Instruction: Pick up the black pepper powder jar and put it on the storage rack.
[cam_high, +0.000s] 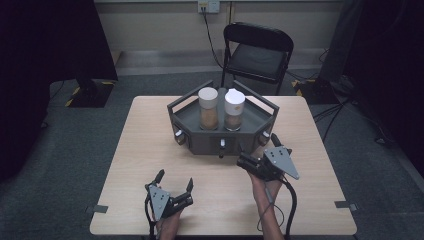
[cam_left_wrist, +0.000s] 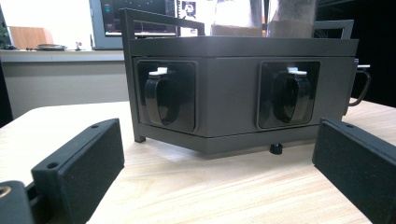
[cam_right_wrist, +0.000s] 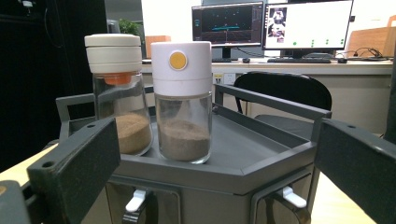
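Note:
A dark grey six-sided rack (cam_high: 200, 142) stands mid-table with two glass jars of brown powder on its tray. The left jar (cam_high: 208, 107) (cam_right_wrist: 119, 93) has a beige lid with an orange collar. The right jar (cam_high: 233, 110) (cam_right_wrist: 182, 102) has a white lid with an orange dot. My left gripper (cam_high: 175, 179) (cam_left_wrist: 219, 186) rests open near the table's front edge, facing the rack's front panels (cam_left_wrist: 233, 93), which carry black hooks with white tabs (cam_left_wrist: 159, 71). My right gripper (cam_high: 257, 146) (cam_right_wrist: 215, 177) is open just before the rack's right front corner, with nothing between its fingers.
A black folding chair (cam_high: 257, 52) stands behind the table's far edge. Monitors (cam_right_wrist: 275, 23) sit on a desk at the back. A black stand (cam_high: 90, 92) is on the floor at the left. Bare tabletop (cam_high: 145, 150) lies left of the rack.

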